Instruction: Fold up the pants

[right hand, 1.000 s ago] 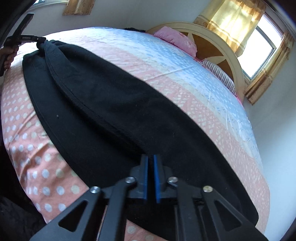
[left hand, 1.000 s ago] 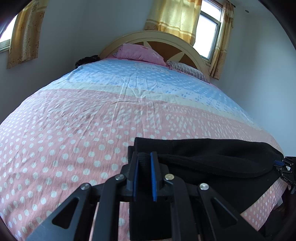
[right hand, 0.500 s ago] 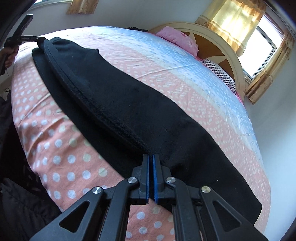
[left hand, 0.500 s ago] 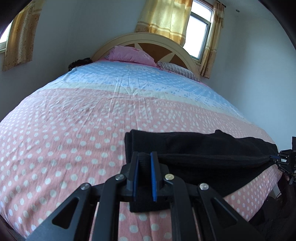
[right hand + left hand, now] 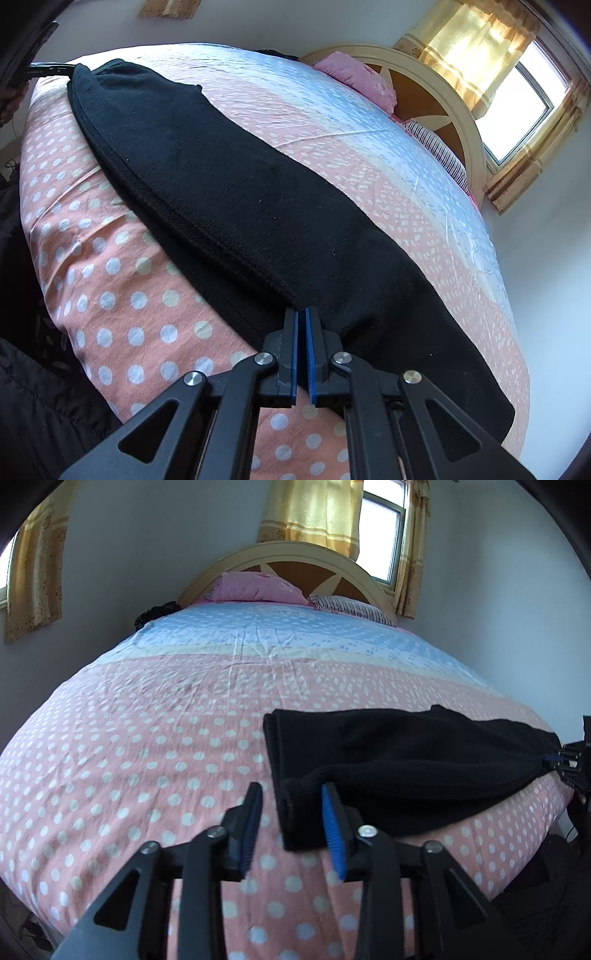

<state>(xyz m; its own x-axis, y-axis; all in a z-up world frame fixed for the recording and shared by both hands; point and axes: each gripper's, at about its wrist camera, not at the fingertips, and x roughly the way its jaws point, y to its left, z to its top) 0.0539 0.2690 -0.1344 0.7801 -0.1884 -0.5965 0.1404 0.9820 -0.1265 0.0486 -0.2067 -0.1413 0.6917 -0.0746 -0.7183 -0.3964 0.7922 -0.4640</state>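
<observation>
Black pants (image 5: 406, 760) lie folded lengthwise across the near part of the bed; they also fill the right wrist view (image 5: 240, 206). My left gripper (image 5: 291, 816) is open, its blue pads astride the pants' near corner without holding it. My right gripper (image 5: 302, 325) is shut on the pants' edge at the other end. It shows at the far right of the left wrist view (image 5: 569, 760). The left gripper shows as a dark tip at the top left of the right wrist view (image 5: 48, 68).
The bed (image 5: 147, 738) has a pink polka-dot and blue sheet. A pink pillow (image 5: 255, 589) and a striped pillow (image 5: 351, 607) lie by the headboard (image 5: 295, 554). Walls and curtained windows stand behind. Dark clothing (image 5: 29, 406) hangs off the bed's near edge.
The left gripper has opened and let go of the pants' corner. The pants were drawn toward the bed's near edge and now lie flat. The right gripper stays shut.
</observation>
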